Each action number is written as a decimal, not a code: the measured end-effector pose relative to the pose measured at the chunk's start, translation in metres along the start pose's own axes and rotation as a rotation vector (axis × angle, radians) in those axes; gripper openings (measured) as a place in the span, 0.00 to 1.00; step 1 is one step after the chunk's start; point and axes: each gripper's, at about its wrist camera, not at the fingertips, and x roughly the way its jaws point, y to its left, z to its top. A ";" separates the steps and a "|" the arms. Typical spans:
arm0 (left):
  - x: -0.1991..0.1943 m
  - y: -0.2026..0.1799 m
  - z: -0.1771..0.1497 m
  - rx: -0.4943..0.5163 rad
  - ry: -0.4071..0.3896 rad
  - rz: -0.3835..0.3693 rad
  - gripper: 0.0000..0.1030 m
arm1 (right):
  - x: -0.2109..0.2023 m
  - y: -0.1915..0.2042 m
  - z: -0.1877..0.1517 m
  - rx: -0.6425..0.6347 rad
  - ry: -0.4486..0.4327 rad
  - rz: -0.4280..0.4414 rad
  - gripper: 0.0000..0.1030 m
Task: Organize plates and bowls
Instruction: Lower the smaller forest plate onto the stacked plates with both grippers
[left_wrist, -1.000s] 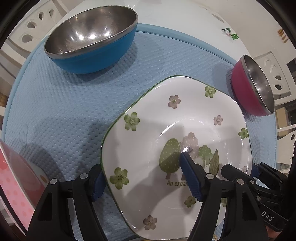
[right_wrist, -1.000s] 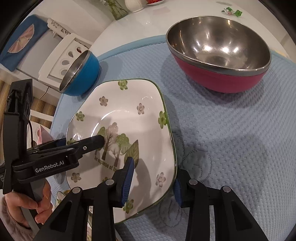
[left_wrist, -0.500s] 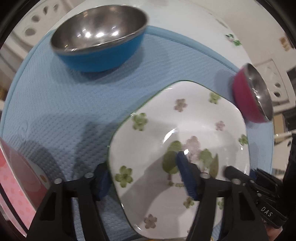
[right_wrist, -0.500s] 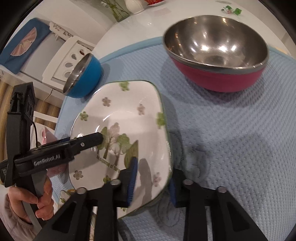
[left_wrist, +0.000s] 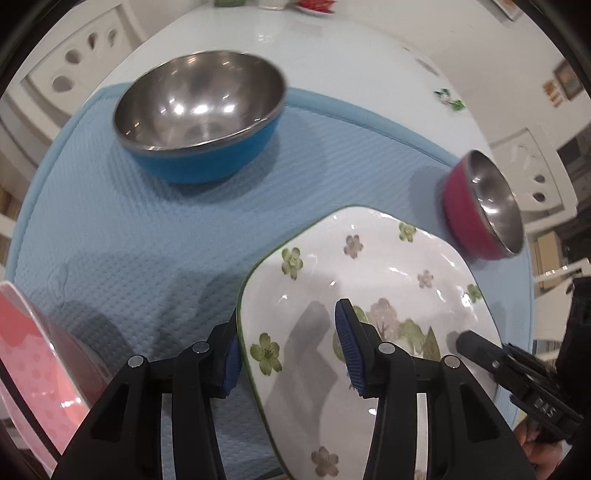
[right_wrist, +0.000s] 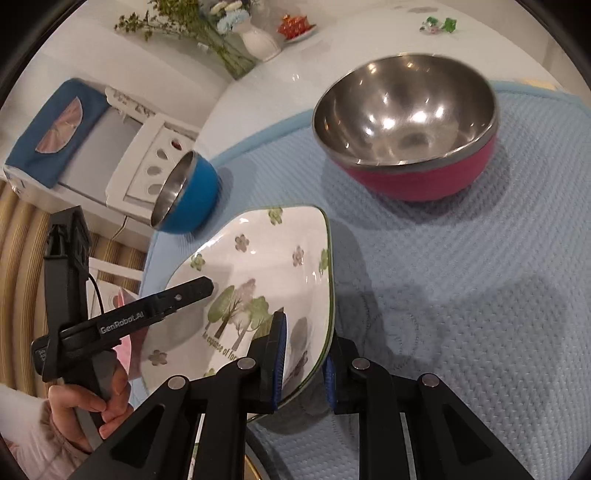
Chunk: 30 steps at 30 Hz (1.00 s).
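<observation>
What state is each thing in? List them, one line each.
Plate: tilted, one side lifted off the mat, gripped at both rims.
Blue bowl: upright, empty, on the mat.
Pink bowl: upright, empty, on the mat.
Left tool: closing over the plate's rim.
Right tool: shut on the plate.

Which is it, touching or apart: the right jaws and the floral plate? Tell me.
Touching. The right wrist view shows the right gripper shut on the plate, its jaws pressing the rim from both sides near the corner.

A white table carries a light blue textured mat; a vase and small trinkets stand farther back.
</observation>
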 end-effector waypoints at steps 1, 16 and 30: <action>-0.001 -0.001 -0.002 0.015 0.002 0.002 0.41 | -0.002 0.001 0.000 -0.007 -0.004 0.004 0.17; -0.038 -0.006 -0.010 0.063 -0.063 -0.059 0.41 | -0.029 0.023 -0.002 -0.090 -0.060 0.005 0.16; -0.083 0.000 -0.031 0.063 -0.130 -0.100 0.41 | -0.064 0.066 -0.030 -0.180 -0.103 -0.001 0.16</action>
